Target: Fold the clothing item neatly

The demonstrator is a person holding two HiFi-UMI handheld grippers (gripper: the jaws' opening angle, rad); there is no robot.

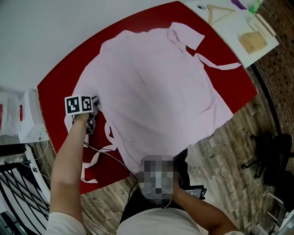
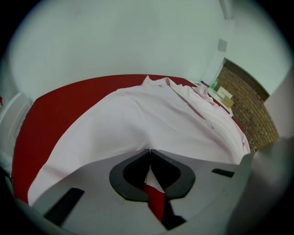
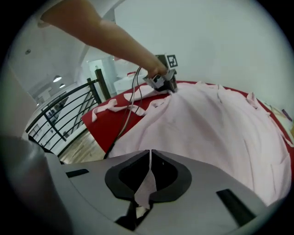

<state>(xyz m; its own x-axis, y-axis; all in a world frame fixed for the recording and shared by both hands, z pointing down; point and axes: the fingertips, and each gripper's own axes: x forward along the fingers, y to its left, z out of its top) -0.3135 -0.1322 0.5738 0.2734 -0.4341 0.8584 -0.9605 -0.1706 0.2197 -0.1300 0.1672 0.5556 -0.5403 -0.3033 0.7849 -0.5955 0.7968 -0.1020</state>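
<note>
Pale pink garment (image 1: 156, 87) spread open and mostly flat across red worktop (image 1: 55, 87), covering most of it, collar end toward far side, short sleeve (image 1: 186, 36) turned up near far right corner, near right corner of the cloth hanging past the worktop edge. Loose pink ties (image 1: 94, 160) curled on bare red surface by near left corner, another strip (image 1: 216, 65) lying out from the right side. Left gripper (image 2: 149, 150) planted at garment's left edge, tilted steeply down, marker cube on top; jaws together, pinching a small fold of the pink cloth, with a sliver of red visible below. Right gripper (image 3: 150, 150) low at near edge close to the person's body, barely discernible from the head view; jaws together too, clamped on a thin tongue of the same cloth. From right gripper view, bare forearm (image 3: 105, 34) reaching across to the far edge of the fabric, dark cable (image 3: 125, 117) trailing down off the worktop side. Black railing (image 3: 64, 119) beyond that side. White side table (image 1: 232, 34) beside far right corner, carrying wooden hanger (image 1: 219, 11) and stacked wooden blocks (image 1: 252, 42). Black chair base (image 1: 268, 156) on wood floor (image 1: 229, 142) to the right.
</note>
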